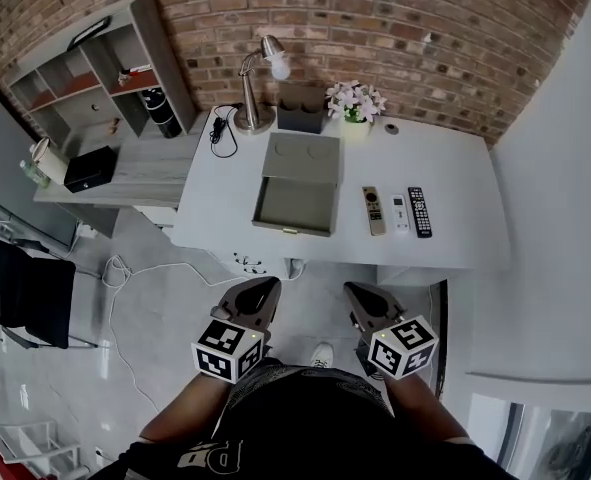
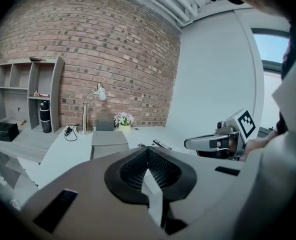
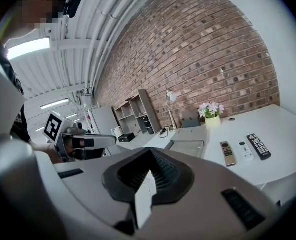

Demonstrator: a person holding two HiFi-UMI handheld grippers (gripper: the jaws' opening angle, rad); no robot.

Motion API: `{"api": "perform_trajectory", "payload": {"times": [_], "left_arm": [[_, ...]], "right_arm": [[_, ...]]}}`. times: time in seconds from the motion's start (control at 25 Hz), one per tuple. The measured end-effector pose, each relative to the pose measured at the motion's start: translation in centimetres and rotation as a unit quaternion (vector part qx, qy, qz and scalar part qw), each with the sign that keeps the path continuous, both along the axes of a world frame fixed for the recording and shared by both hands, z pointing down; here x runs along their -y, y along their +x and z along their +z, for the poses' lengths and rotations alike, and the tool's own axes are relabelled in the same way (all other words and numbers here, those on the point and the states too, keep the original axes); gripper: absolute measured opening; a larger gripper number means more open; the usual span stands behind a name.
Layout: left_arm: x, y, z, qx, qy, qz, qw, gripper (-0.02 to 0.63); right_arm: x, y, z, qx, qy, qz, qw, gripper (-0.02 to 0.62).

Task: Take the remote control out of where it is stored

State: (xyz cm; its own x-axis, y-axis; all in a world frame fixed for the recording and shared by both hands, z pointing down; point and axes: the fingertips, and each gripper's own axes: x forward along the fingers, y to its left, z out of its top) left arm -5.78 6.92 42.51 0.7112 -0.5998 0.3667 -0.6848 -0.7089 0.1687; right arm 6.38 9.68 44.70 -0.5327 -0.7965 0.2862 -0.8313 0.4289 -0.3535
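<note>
white desk (image 1: 445,238) by a brick wall: remote controls (image 1: 400,213) lie right of the open drawer (image 1: 295,206), seemingly empty. our left gripper (image 1: 265,288) and right gripper (image 1: 358,292), closed and empty, hang back; retrieval looks done, next we'd close the drawer.

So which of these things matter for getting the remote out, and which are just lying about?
For the job: grey drawer box, gold remote, white remote, black remote.
Just lying about: desk lamp, flowers, black cable, shelf unit, black case.
</note>
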Motion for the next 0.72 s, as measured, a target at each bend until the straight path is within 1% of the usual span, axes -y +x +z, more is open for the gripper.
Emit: {"api": "perform_trajectory", "payload": {"times": [0.2,0.4,0.52,0.72], "left_arm": [[1.5,-1.3,-0.5,0.013,0.012,0.025,0.9995,0.006],[2.2,-3.0,0.1,0.018,0.006,0.047,0.9987,0.005],[2.8,-4.1,0.2,0.016,0.004,0.049,0.9987,0.006],[3.1,-5.2,0.5,0.013,0.000,0.052,0.9986,0.006]], "right_arm": [[0.9,-1.8,0.0,-0.009,-0.003,0.019,1.000,0.005],[2.0,-3.7,0.2,-0.023,-0.004,0.036,0.999,0.005],[2.3,-4.6,0.3,-0.034,-0.005,0.040,0.999,0.003],[2.5,-5.7,0.4,-0.039,-0.007,0.042,0.998,0.003]]}}
